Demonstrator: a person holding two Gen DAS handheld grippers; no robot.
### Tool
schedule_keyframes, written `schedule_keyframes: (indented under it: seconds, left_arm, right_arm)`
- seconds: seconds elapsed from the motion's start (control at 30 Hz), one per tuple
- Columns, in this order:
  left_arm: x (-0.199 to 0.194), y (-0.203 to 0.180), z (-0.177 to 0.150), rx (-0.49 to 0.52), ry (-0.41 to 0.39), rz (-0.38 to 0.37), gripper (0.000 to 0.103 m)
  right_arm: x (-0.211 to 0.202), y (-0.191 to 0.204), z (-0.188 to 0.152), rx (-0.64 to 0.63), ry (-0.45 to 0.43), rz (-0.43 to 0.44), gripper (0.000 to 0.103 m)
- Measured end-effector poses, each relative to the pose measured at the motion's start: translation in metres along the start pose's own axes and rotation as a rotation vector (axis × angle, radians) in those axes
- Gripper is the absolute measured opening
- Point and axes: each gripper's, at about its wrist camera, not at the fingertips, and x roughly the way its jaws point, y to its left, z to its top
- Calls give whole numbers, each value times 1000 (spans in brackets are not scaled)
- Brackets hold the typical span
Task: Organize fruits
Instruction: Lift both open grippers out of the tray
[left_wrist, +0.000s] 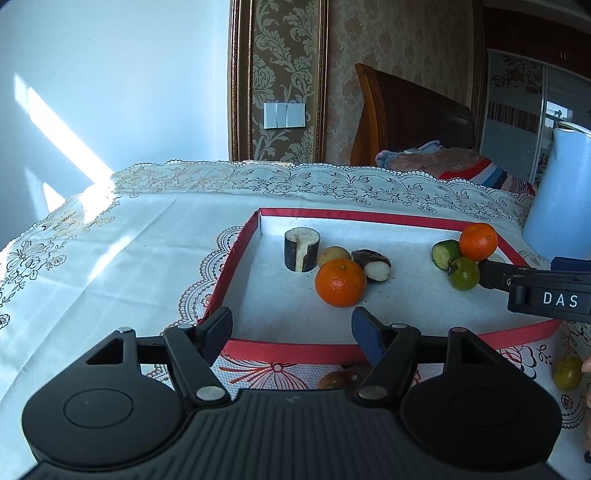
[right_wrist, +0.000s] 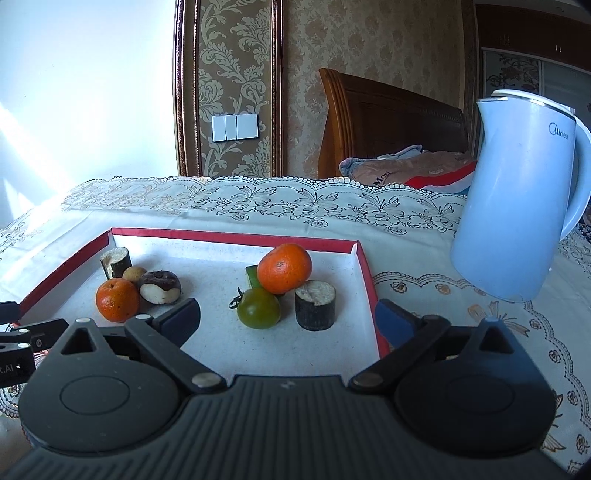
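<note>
Tray: one shallow red-rimmed tray (right_wrist: 236, 233) with white floor, set on the lace-patterned tablecloth (left_wrist: 110, 236).
Oranges: two counted. One (left_wrist: 340, 282) at tray left-centre; the other (right_wrist: 283, 268) perched on the right-hand cluster, propped on pieces beneath it.
Green tomatoes: one (right_wrist: 258, 308) in the tray, stem attached, just in front of the raised orange. A second yellowish-green round fruit (left_wrist: 567, 372) is seen outside the tray at the left-wrist view's right edge, partly cut off.
Dark-skinned cut stalk pieces: two counted, upright; one (left_wrist: 301, 249) at back left, one (right_wrist: 315, 305) beside the tomato.
Small tan round fruit: one (left_wrist: 333, 254), partly hidden behind the near orange.
Brown-shelled piece with white flesh: one (right_wrist: 160, 287), kind hard to make out.
Green cut piece: one (left_wrist: 446, 252), mostly covered by the raised orange in the right-wrist view.
Kettle: one pale blue kettle (right_wrist: 517, 199) right of the tray, on the cloth.
Left gripper (left_wrist: 291, 332): released, jaws part-spread over the tray's near rim, nothing between them. A brownish round item (left_wrist: 338, 380) below it is mostly hidden by the gripper body.
Right gripper (right_wrist: 291, 317): released, jaws spread wide, empty; tomato and stalk piece lie ahead of the gap, untouched.
Background: bed headboard, pillow, wall switches; blurred at the edges.
</note>
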Motion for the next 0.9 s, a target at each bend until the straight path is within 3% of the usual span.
schedule_keyframes:
  seconds: [0.13,0.33,0.5,0.9]
  left_arm:
    - [-1,6,-1,-19,-3,14,79]
    - [-7,14,-6,-45,4,-16,79]
    - [-7,8,-12,-12,37,-64,79]
    - [-4,-8,-21,79,63,-73,79]
  right_arm:
    - [-4,-2,-3,9,3,3,101]
    - [-10,-7,-8,33,5,4,101]
    - [-14,-9,-11,35,2,0,101]
    - [-22,-9,-19,34,-2,-11,102]
